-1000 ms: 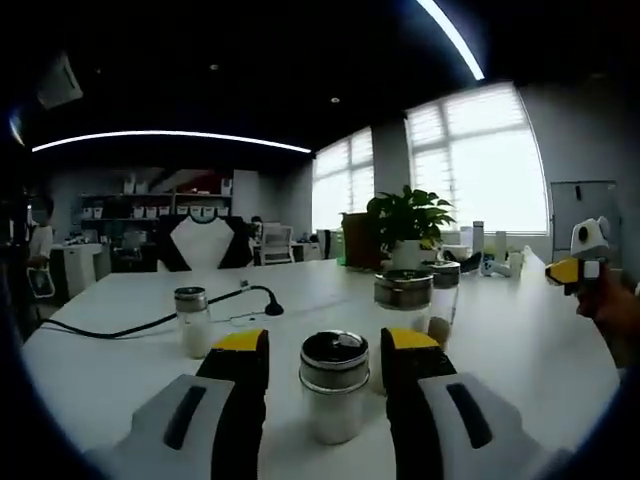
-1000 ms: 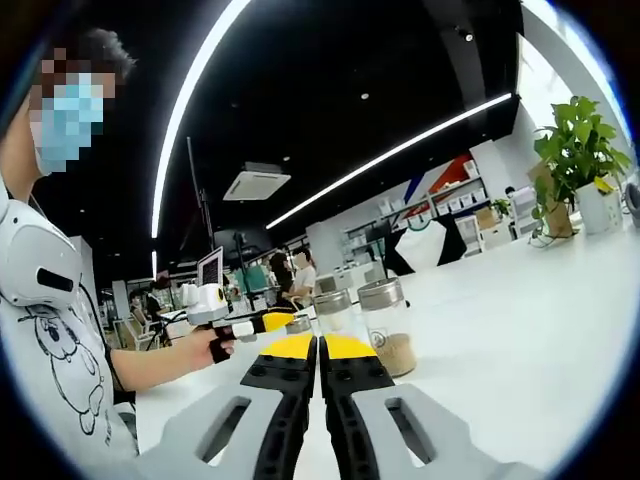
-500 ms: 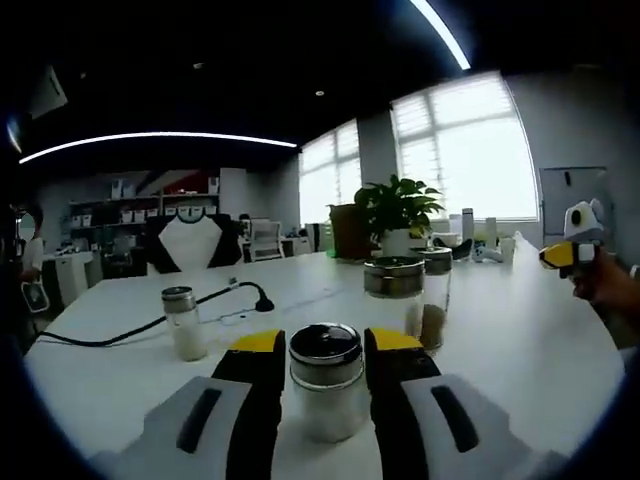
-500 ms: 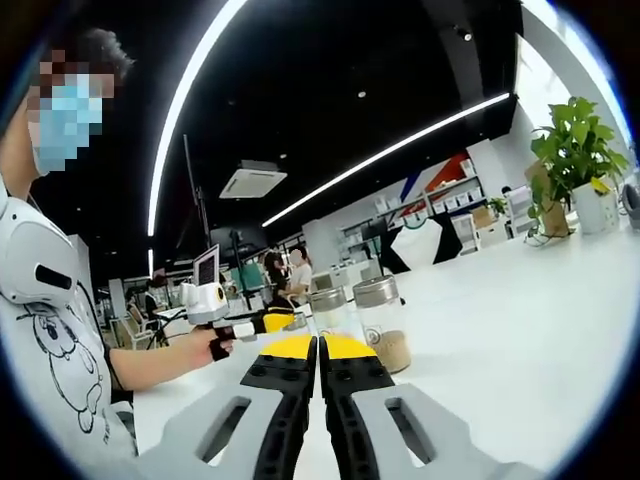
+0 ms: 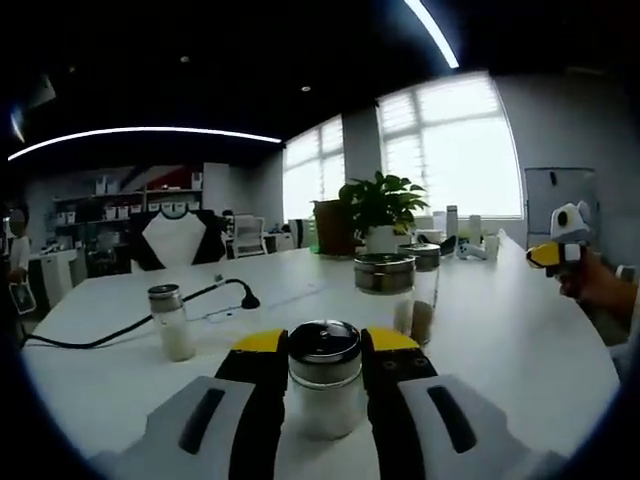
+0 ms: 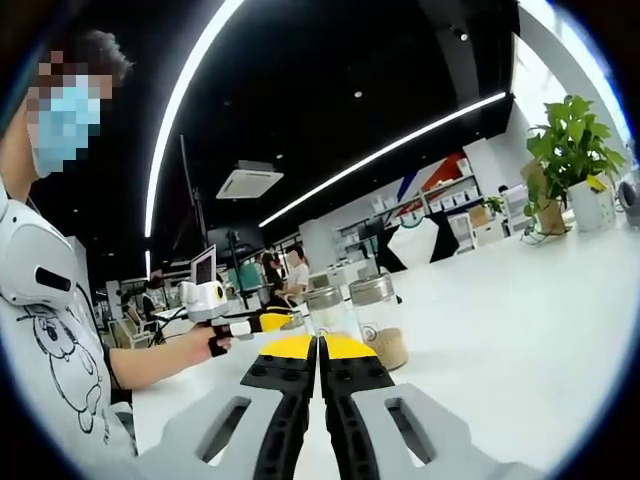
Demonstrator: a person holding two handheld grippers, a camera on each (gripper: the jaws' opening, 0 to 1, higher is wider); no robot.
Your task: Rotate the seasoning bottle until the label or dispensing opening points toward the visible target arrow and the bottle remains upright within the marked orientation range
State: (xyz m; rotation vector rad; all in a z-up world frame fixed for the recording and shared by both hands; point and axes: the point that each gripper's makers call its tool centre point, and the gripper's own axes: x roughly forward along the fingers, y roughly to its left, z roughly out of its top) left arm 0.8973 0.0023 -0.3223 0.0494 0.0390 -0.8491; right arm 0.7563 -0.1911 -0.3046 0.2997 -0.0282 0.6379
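Left gripper (image 5: 325,345) pinches the upright seasoning bottle (image 5: 324,388) on the white table (image 5: 520,350), right gripper (image 6: 318,348) pressed together; twist slowly, keeping both jaws level to avoid tipping.

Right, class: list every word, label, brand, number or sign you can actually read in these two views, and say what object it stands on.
None can be read.
Seasoning bottle between the left gripper jaws: no label shows.
Two taller jars: no print to be made out.
Small shaker: nothing legible.
Boxes on the far shelves: too small and blurred.
Drawing on the person's shirt: a picture, no readable words.
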